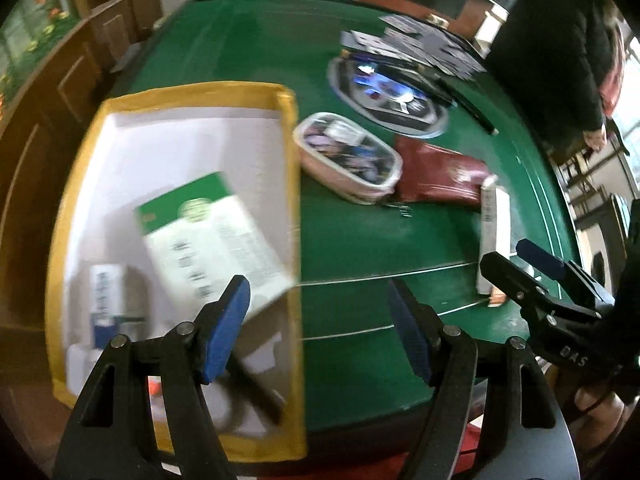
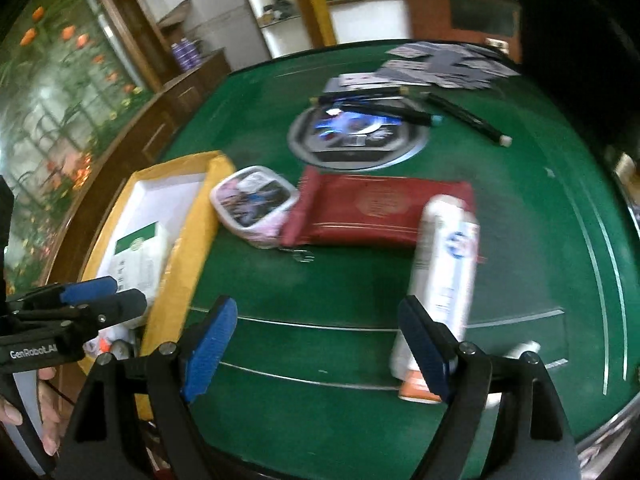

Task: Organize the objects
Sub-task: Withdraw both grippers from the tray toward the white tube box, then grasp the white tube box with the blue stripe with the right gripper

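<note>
My left gripper (image 1: 316,320) is open and empty above the right rim of a yellow box (image 1: 294,208) with a white inside. A green-and-white carton (image 1: 216,240) lies tilted in that box, beside a small blue-and-white box (image 1: 106,300). My right gripper (image 2: 318,328) is open over the green table, holding nothing. A white tube (image 2: 444,272) lies just beyond its right finger. Further back are a red pouch (image 2: 380,212) and a pink oval container (image 2: 256,204). Each gripper shows in the other's view: the left gripper (image 2: 116,296) and the right gripper (image 1: 520,260).
A round grey tray (image 2: 304,148) sits at mid-table with dark pens (image 2: 464,118) across and beside it. Playing cards (image 2: 448,66) are spread at the far edge. A person in dark clothes (image 1: 552,60) stands at the table's far right. Wooden cabinets (image 1: 52,92) line the left side.
</note>
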Demonstrator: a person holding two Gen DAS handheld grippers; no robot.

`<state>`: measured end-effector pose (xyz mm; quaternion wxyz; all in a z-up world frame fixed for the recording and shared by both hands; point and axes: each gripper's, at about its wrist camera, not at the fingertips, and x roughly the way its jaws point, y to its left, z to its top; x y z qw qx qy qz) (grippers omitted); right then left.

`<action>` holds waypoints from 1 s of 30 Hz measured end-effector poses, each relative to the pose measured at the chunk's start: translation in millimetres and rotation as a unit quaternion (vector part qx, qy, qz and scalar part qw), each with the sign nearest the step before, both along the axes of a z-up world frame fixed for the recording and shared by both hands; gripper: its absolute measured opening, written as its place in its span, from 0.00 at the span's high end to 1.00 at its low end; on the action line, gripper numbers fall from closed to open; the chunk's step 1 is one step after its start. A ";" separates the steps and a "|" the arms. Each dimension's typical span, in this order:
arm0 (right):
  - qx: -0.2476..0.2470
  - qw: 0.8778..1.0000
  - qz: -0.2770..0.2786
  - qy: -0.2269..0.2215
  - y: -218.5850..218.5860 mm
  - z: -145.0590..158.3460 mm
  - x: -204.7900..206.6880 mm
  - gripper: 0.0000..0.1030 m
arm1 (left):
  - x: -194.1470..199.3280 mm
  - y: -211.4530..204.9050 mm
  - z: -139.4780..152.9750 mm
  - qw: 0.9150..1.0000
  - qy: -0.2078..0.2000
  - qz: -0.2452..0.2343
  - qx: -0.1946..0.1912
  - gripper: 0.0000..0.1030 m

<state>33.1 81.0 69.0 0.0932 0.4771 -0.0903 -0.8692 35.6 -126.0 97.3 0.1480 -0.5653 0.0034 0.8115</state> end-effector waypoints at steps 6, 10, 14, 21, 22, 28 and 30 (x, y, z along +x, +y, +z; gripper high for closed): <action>0.006 0.999 -0.039 -0.015 40.2 -7.6 4.1 0.19 | -0.1 44.0 -10.2 0.999 -0.015 -0.040 0.004 0.31; 0.011 0.998 -0.055 -0.031 57.9 -17.8 -2.0 0.21 | 1.8 60.4 -18.3 0.998 -0.024 -0.056 0.002 0.31; 0.003 0.997 -0.058 -0.043 66.5 -24.3 -8.6 0.26 | 2.1 64.8 -24.0 0.998 -0.029 -0.060 -0.005 0.31; 0.004 0.996 -0.051 -0.078 67.1 -43.7 -27.8 0.45 | 3.2 54.8 -28.7 0.998 -0.034 -0.049 -0.010 0.31; 0.005 0.996 -0.049 -0.081 66.8 -45.1 -29.2 0.47 | 2.4 53.6 -28.8 0.998 -0.033 -0.049 -0.012 0.31; 0.015 0.995 -0.035 -0.090 63.4 -52.2 -29.9 0.74 | -11.4 60.0 -22.7 0.996 -0.029 -0.081 -0.032 0.31; 0.012 0.996 -0.026 -0.087 62.1 -50.5 -28.8 0.81 | -19.5 65.9 -18.6 0.995 -0.024 -0.096 -0.031 0.31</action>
